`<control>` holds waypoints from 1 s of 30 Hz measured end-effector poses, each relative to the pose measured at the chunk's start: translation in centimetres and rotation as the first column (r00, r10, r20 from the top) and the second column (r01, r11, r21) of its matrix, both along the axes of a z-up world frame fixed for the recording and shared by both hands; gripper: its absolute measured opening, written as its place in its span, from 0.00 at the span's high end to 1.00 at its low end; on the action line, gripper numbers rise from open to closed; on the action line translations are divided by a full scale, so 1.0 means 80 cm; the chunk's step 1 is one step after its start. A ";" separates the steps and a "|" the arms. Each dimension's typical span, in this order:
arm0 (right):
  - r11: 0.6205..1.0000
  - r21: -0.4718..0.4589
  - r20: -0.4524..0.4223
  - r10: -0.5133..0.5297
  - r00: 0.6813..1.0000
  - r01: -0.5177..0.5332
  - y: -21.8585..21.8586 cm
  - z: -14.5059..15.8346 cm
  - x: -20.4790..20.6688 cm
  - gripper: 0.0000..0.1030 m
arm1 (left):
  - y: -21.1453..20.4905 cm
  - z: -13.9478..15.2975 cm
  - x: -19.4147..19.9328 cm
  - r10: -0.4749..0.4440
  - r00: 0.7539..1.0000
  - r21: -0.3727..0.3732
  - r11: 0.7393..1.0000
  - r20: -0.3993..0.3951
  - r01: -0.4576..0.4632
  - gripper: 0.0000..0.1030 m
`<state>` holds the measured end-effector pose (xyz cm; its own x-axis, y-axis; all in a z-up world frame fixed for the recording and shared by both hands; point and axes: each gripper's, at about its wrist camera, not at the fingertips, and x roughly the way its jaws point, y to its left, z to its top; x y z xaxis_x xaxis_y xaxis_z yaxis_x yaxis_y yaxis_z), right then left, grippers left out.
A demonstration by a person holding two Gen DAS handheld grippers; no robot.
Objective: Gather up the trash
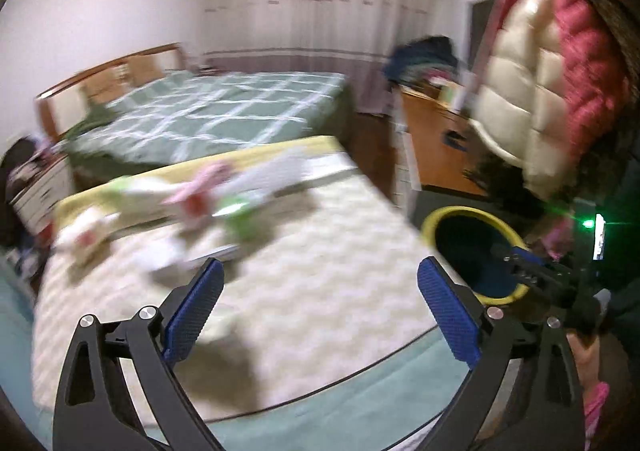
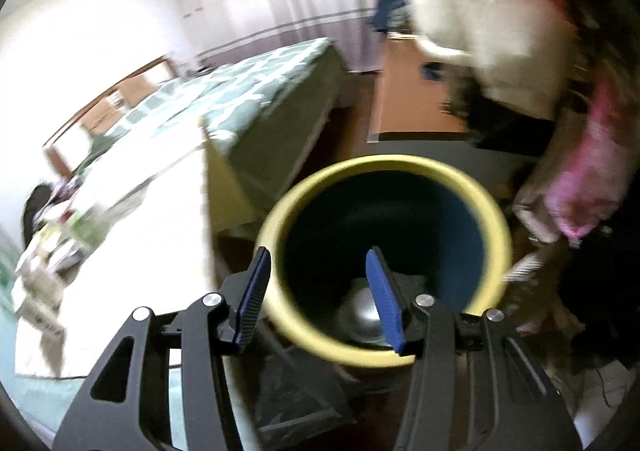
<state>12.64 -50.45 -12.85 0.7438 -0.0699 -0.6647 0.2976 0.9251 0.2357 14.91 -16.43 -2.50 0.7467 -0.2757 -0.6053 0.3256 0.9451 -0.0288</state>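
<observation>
Blue ribbed pads line the fingers of both tools. In the left wrist view the left gripper [image 1: 320,291] stands wide apart with nothing between its pads, above a pale quilted mattress [image 1: 320,251]. In the right wrist view the right gripper [image 2: 318,283] is about half open and also empty; its jaws hang over the near rim of the yellow bin [image 2: 384,165], one finger outside the rim and one over the dark inside. At the bottom of the bin something rounded and shiny grey shows, but what it is cannot be told.

Further away on the mattress lies the trash [image 1: 192,203]: a blurred group of wrappers and papers in white, pink, red and green, well apart from the left gripper. Behind it is a bed with a green checked cover [image 1: 224,115].

The trash looks thin and light, probably soft and easy to crush, maybe a little slippery if it is plastic film. A good hold is likely a pinch on a raised fold or edge, because flat pieces may slide on the soft mattress.

No brand, label or writing can be read; the pictures are too blurred.
</observation>
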 end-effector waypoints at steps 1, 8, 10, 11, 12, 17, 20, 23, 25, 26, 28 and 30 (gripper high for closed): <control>0.999 -0.006 0.004 0.038 0.999 -0.038 0.018 0.004 0.007 0.54 | 0.025 0.002 -0.006 0.042 0.999 -0.002 0.999 0.008 -0.042 0.07; 0.959 -0.022 0.023 0.283 0.959 -0.282 0.131 0.029 0.060 0.54 | 0.146 -0.001 -0.026 0.228 0.973 -0.007 0.974 0.033 -0.228 0.07; 0.940 -0.020 0.018 0.341 0.940 -0.341 0.162 0.036 0.083 0.54 | 0.167 -0.007 -0.026 0.251 0.968 -0.020 0.968 0.022 -0.250 0.07; 0.935 -0.022 0.017 0.353 0.935 -0.353 0.170 0.040 0.089 0.54 | 0.176 -0.010 -0.025 0.256 0.967 -0.030 0.966 0.012 -0.256 0.07; 0.930 -0.024 0.019 0.367 0.930 -0.367 0.182 0.045 0.101 0.54 | 0.178 -0.013 -0.023 0.257 0.966 -0.034 0.966 0.008 -0.257 0.07; 0.922 -0.014 0.037 0.387 0.921 -0.386 0.221 0.072 0.156 0.54 | 0.188 -0.032 -0.011 0.248 0.969 -0.044 0.968 -0.022 -0.248 0.07; 0.933 -0.022 0.036 0.361 0.932 -0.360 0.241 0.081 0.198 0.54 | 0.183 -0.039 -0.004 0.246 0.969 -0.046 0.968 -0.029 -0.247 0.07; 0.944 -0.022 0.012 0.328 0.945 -0.328 0.248 0.080 0.232 0.54 | 0.188 -0.043 0.000 0.254 0.967 -0.046 0.966 -0.027 -0.255 0.07; 0.953 -0.008 -0.016 0.303 0.953 -0.303 0.250 0.074 0.256 0.54 | 0.194 -0.043 0.000 0.263 0.965 -0.044 0.964 -0.020 -0.264 0.07; 0.955 0.004 -0.028 0.295 0.955 -0.295 0.251 0.071 0.266 0.54 | 0.197 -0.043 -0.001 0.268 0.963 -0.043 0.962 -0.017 -0.268 0.07; 0.962 0.018 -0.044 0.274 0.961 -0.273 0.249 0.066 0.283 0.54 | 0.204 -0.044 -0.001 0.280 0.960 -0.043 0.959 -0.014 -0.280 0.07; 0.966 0.057 -0.067 0.256 0.964 -0.252 0.249 0.056 0.298 0.53 | 0.210 -0.045 0.000 0.287 0.958 -0.049 0.957 -0.019 -0.287 0.07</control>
<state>36.50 -30.55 -8.41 0.6822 0.1481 -0.7160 0.0723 0.9608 0.2676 14.94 0.37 -6.10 0.7921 -0.0816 -0.6048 0.0405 0.9959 -0.0814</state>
